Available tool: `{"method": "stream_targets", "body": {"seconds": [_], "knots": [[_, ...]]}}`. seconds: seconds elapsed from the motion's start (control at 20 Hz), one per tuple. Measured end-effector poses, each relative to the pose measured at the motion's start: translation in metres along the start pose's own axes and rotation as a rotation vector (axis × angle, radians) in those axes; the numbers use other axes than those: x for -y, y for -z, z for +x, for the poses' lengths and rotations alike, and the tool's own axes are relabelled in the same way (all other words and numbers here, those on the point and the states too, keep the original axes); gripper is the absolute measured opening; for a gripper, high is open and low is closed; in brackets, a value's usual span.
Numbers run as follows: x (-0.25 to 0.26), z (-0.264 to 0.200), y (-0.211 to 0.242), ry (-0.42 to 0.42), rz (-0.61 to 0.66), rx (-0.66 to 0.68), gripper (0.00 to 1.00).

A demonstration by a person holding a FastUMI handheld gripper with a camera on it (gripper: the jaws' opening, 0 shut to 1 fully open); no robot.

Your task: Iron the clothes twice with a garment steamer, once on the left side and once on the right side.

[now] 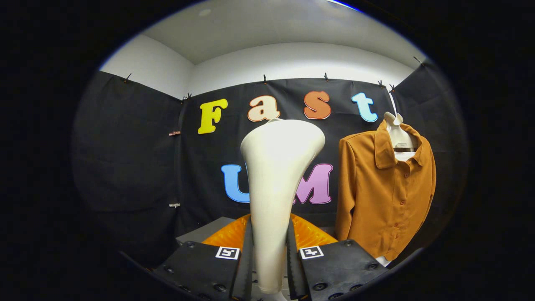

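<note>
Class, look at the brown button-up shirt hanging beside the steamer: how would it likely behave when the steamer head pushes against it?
The brown button-up shirt hangs from a hanger with soft folds in its sleeve, so it is probably floppy and would swing or give way. It looks light. The cream plastic steamer, clamped between the gripper jaws, looks rigid by contrast.

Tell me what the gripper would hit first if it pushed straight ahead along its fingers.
The gripper, shut on the white garment steamer, points at the black cloth wall. The steamer head would probably reach it first; the brown shirt hangs off to the side. Depth is unclear.
</note>
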State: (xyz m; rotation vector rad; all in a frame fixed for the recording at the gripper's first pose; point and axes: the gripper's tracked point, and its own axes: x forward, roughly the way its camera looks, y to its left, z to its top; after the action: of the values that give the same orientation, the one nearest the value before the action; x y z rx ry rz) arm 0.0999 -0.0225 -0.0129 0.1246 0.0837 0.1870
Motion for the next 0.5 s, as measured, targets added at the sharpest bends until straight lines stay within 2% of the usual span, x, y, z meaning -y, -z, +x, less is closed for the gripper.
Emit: {"method": "stream_targets", "body": {"seconds": [0.5], "knots": [[-0.0069,-0.0025,-0.0056,-0.020,-0.020,0.029,0.37]]}}
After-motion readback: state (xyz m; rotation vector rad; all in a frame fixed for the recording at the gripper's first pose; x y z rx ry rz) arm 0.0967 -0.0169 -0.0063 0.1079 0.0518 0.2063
